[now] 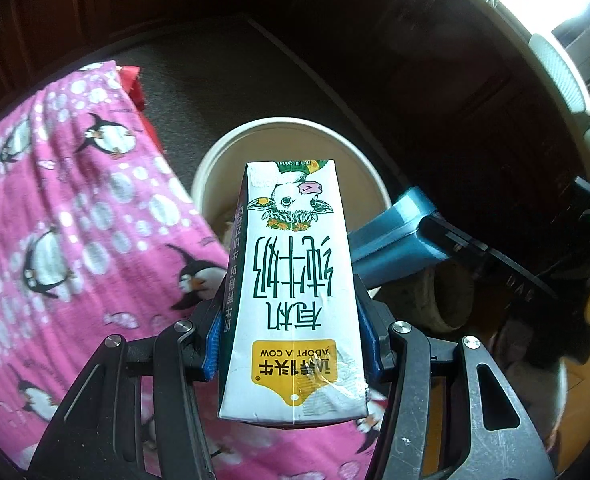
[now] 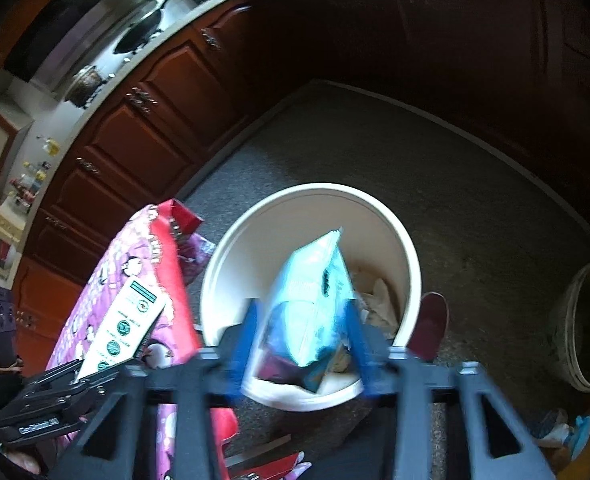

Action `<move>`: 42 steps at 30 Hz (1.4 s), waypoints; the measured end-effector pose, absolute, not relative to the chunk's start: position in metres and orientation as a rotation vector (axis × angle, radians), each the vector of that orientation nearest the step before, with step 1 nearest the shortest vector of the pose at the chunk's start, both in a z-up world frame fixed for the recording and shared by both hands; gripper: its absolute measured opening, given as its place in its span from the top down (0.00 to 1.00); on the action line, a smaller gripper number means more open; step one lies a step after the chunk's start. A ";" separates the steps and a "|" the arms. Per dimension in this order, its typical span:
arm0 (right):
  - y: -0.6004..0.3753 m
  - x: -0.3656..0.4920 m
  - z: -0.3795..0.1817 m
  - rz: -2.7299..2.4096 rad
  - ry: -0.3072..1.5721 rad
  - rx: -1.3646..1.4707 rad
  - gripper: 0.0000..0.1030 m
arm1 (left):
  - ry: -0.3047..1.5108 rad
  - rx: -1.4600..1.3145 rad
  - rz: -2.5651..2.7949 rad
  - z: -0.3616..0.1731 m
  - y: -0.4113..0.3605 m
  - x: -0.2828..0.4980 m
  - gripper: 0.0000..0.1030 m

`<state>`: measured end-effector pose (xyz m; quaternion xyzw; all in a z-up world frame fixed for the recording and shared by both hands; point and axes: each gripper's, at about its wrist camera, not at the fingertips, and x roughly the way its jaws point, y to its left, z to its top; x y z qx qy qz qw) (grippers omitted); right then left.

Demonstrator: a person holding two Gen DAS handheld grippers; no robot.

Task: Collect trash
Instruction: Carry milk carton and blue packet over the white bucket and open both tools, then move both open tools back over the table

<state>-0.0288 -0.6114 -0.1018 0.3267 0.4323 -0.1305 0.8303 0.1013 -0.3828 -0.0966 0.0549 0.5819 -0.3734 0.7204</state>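
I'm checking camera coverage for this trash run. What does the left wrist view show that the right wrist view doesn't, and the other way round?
Only the left wrist view shows the printed front of the white milk carton with a cow's face, clamped in the left gripper.

Only the right wrist view shows the light blue plastic packet in the right gripper, the dark red kitchen cabinets and the grey bucket.

Both show the round white trash bin and the pink penguin-print cloth.
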 end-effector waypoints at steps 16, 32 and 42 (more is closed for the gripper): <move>-0.590 -0.028 -0.101 -0.215 0.951 0.702 0.50 | 1.269 0.095 -0.793 -0.080 -0.352 0.103 0.41; -0.502 -0.003 -0.068 -0.007 0.942 0.619 0.49 | 1.121 0.151 -0.618 -0.042 -0.243 0.102 0.41; -0.433 0.007 -0.068 0.151 1.007 0.555 0.46 | 1.120 0.166 -0.572 -0.045 -0.149 0.128 0.34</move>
